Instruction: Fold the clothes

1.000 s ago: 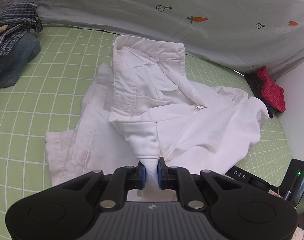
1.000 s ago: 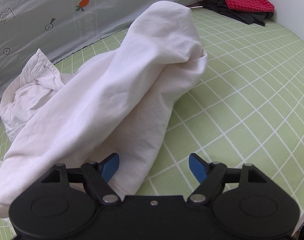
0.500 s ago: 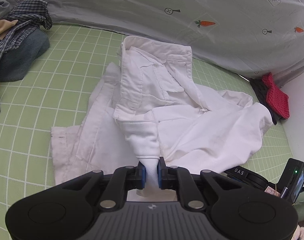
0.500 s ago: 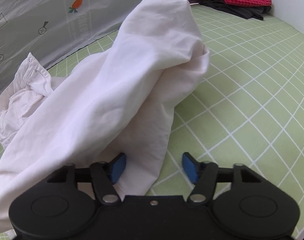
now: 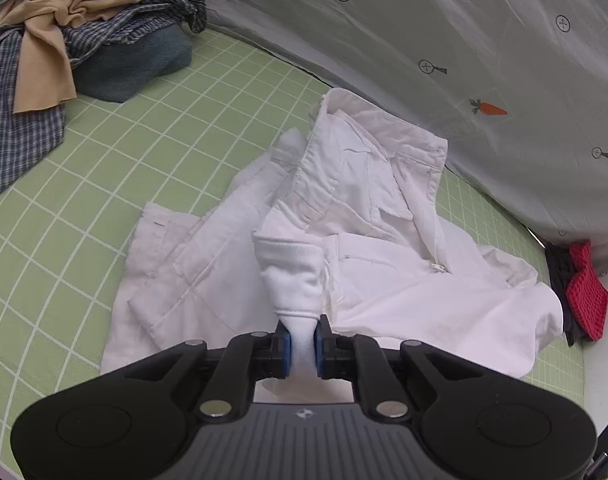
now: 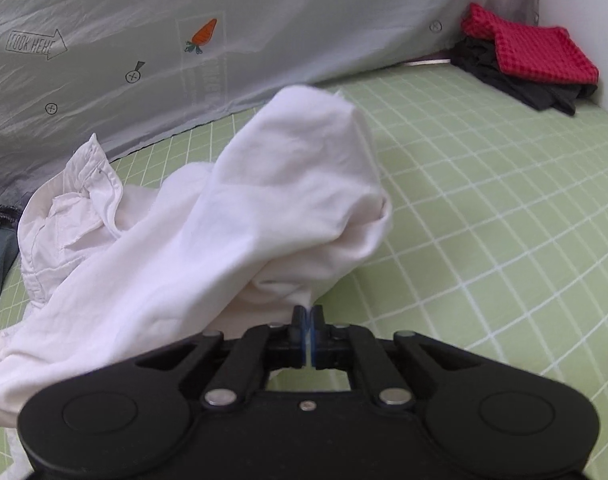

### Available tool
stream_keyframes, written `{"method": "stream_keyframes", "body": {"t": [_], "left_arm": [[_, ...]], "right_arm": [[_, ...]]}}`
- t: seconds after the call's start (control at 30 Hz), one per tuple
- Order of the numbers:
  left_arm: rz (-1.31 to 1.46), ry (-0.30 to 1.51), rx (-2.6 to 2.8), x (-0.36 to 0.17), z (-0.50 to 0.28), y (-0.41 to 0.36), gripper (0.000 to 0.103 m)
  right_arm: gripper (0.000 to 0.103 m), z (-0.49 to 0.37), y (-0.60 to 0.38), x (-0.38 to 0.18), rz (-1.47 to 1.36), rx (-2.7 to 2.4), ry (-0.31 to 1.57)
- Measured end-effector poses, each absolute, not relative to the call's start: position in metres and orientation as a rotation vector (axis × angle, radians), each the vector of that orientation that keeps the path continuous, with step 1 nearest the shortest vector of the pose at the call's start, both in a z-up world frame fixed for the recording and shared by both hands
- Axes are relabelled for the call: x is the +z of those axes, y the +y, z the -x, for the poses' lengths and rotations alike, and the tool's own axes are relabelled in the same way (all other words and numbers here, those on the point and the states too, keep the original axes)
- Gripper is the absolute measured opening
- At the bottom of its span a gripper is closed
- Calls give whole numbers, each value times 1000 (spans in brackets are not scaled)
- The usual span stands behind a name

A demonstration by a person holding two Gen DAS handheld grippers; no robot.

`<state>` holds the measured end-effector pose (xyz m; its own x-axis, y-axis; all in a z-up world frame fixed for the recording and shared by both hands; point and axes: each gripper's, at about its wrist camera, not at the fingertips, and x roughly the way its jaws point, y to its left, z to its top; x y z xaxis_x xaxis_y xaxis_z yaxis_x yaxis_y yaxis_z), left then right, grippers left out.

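- Left gripper: matte black body, two rounded lobes with shallow circular recesses at 7 and 5 o'clock.
- Ribbed dark grey centre panel with a small pale logo at 6 o'clock.
- Angled black linkage arms, silver round pivot screws, blue pads on the fingertips.
- Right gripper: same black twin-lobed shell, silver pivots, one small centre screw, thin blue pad edges.

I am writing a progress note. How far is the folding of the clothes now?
Early stage. Done: a red cloth lies folded on dark clothes in the corner. In hand: the left gripper pinches the white garment at a ribbed end, and the right gripper is shut on another edge. Left: the garment is crumpled, and a mixed pile waits.
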<state>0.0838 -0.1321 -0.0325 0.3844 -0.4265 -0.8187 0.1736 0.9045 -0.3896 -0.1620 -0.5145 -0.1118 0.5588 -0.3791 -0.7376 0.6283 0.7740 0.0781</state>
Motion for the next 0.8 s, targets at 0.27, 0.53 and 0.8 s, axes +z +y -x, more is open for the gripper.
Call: {"method": "stream_keyframes", "body": {"t": [0.27, 0.53, 0.8], "left_arm": [[286, 1137, -313, -43, -79, -134, 13], [253, 1132, -320, -41, -76, -139, 13], [250, 1106, -428, -26, -83, -132, 12]], "right_arm": [[0, 194, -598, -84, -381, -728, 743], [0, 213, -595, -93, -427, -743, 766], [3, 214, -568, -99, -475, -761, 773]]}}
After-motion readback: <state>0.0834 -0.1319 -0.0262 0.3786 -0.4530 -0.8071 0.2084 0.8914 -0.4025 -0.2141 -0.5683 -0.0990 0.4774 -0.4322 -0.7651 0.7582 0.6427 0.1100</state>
